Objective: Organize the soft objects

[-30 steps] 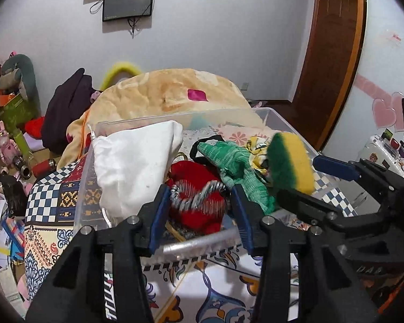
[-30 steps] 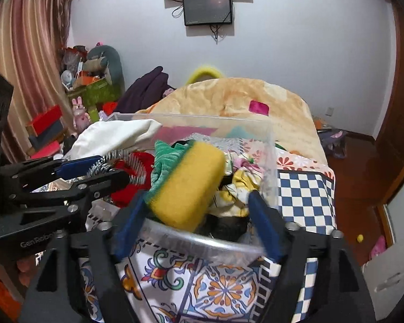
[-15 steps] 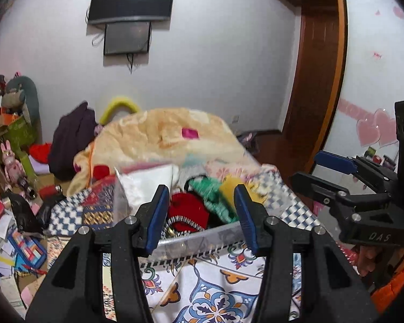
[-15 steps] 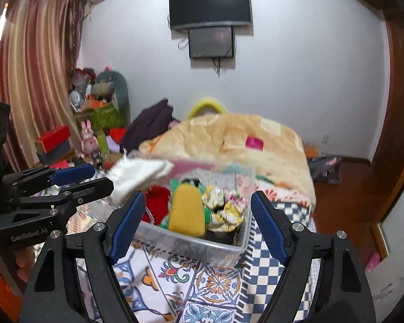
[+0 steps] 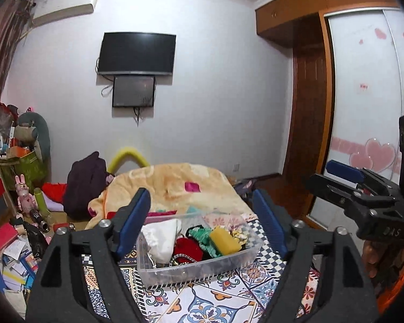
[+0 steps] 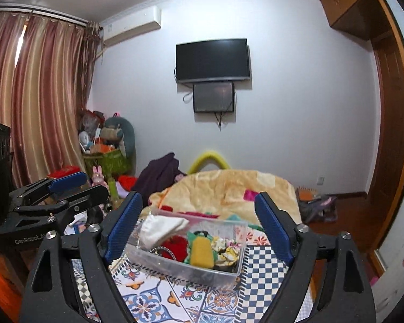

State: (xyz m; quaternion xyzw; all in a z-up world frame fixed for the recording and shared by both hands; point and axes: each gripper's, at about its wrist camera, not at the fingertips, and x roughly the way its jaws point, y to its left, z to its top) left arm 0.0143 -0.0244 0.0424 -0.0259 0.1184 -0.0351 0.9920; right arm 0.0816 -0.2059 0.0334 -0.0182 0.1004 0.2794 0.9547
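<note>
Above a patterned bedspread [image 5: 202, 304], the left gripper [image 5: 202, 224] and right gripper [image 6: 198, 226] hang empty, jaws opening wide. Between them sits the clear bin [image 5: 196, 265] holding a yellow sponge [image 6: 201, 251], white cloth [image 6: 161, 228] and red knit [image 5: 187, 247]. Only the right view shows the curtains [image 6: 32, 102]; only the left, the heart-decorated wardrobe door [image 5: 363, 134]. Items deeper in the bin are hard to make out.

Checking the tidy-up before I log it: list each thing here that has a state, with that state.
Bin: lidless, full.
Sponge: in the bin, on top.
White cloth: in the bin, draped over its left rim.
Red knit: in the bin.
Left gripper: jaws opening, nothing between them.
Right gripper: jaws opening, nothing between them.
TV: off.
</note>
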